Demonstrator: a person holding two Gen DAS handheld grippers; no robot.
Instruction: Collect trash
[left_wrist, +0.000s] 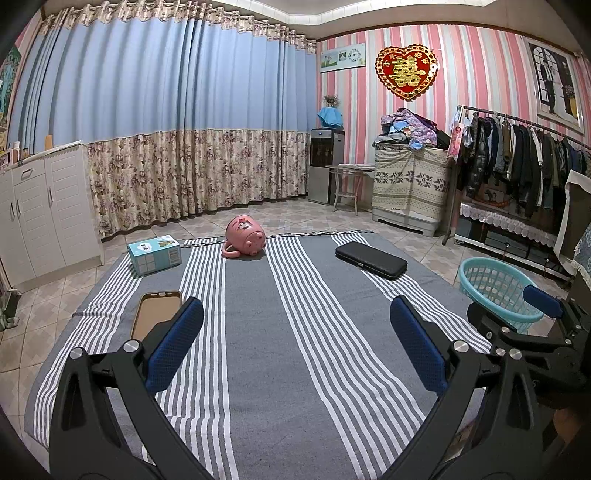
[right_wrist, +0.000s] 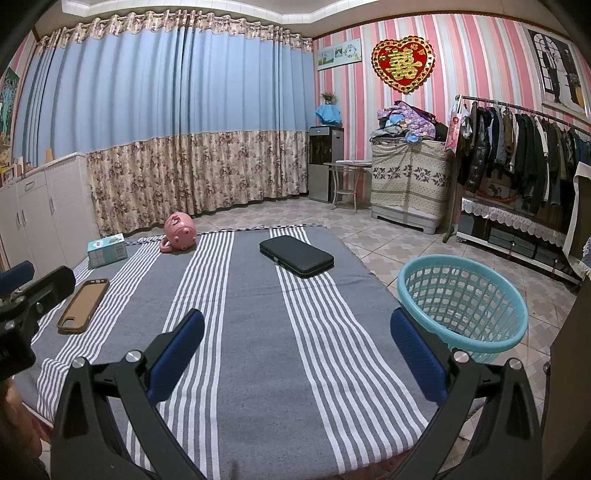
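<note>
Both grippers hover low over the striped mat (left_wrist: 295, 332). Left gripper (left_wrist: 295, 347) and right gripper (right_wrist: 297, 354): jaws spread wide, nothing held. Four items are scattered well apart on the mat: phone case (right_wrist: 83, 305), blue box (right_wrist: 107, 250), tipped pink mug (right_wrist: 179, 230), black case (right_wrist: 296, 256). Turquoise basket (right_wrist: 463, 306) sits on the tiled floor just off the mat's right edge, likely the drop point. No pick started.
</note>
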